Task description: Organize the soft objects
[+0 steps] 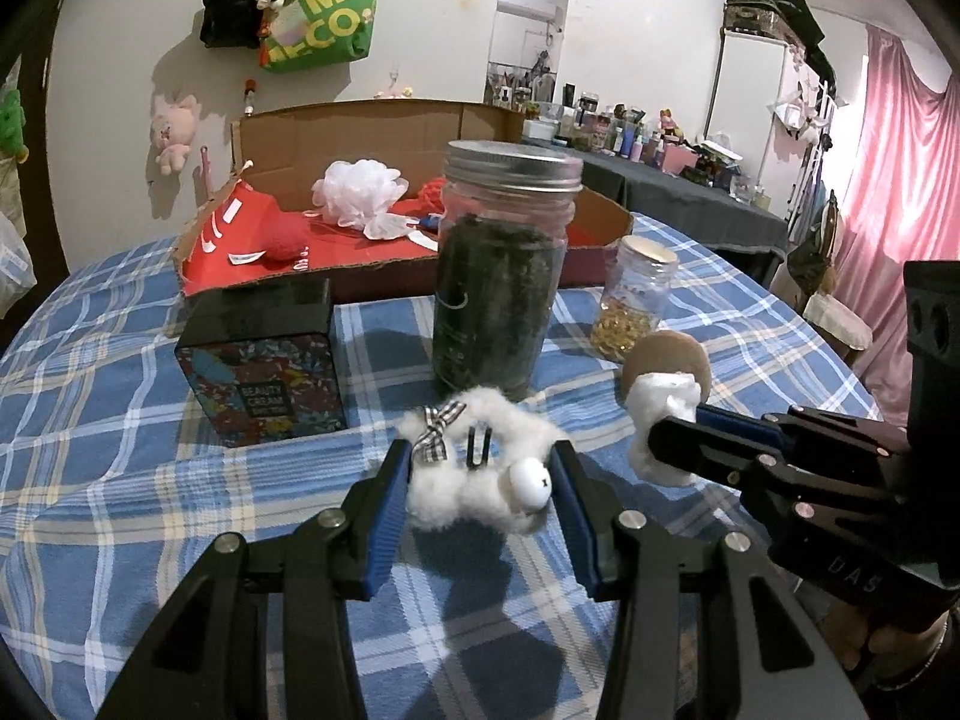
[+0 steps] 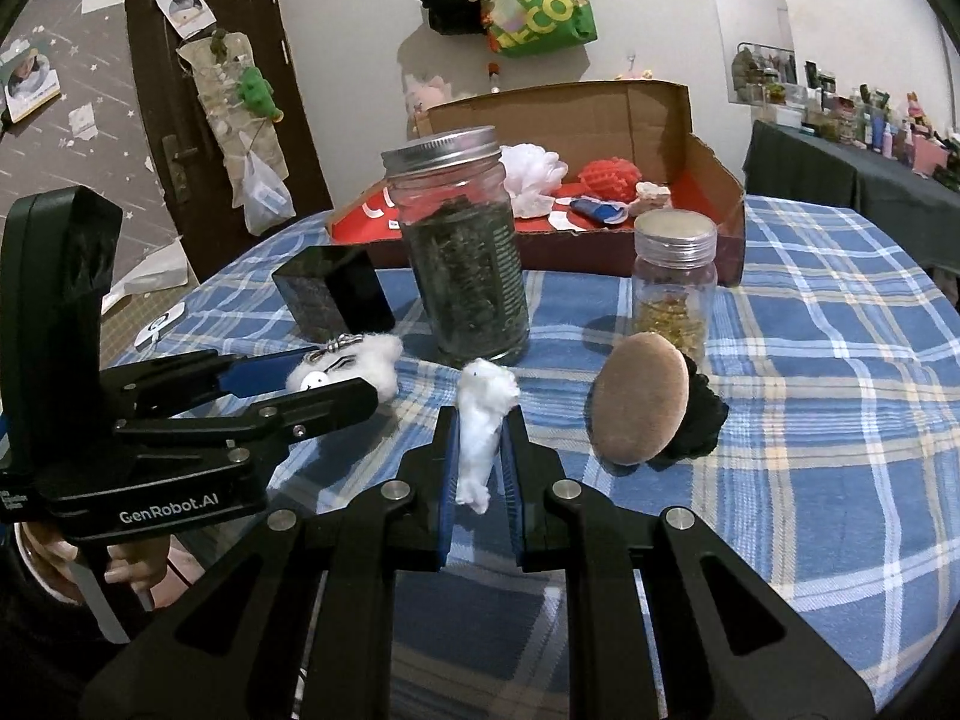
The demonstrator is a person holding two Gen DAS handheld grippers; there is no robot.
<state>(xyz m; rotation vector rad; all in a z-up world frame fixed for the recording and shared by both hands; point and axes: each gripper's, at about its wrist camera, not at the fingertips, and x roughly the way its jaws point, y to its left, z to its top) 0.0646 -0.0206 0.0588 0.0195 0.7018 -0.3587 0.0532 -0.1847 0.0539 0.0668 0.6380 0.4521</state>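
My left gripper [image 1: 480, 468] is shut on a white fluffy hair tie [image 1: 474, 480] with a checked bow and a white bead, held just above the checked cloth. It also shows in the right wrist view [image 2: 348, 366]. My right gripper [image 2: 480, 420] is shut on a white cotton wad [image 2: 480, 426], seen from the side in the left wrist view [image 1: 660, 420]. A brown powder puff [image 2: 642, 396] leans on a black scrunchie [image 2: 699, 420] to the right. The open cardboard box [image 1: 606, 210] at the back holds a white mesh sponge [image 1: 360, 186] and red soft items [image 1: 282, 234].
A tall jar of dark leaves [image 1: 504, 264] stands right ahead of both grippers. A small jar with gold contents [image 1: 636, 300] stands to its right. A black cream box [image 1: 264, 360] sits on the left. The table has a blue checked cloth [image 1: 120, 420].
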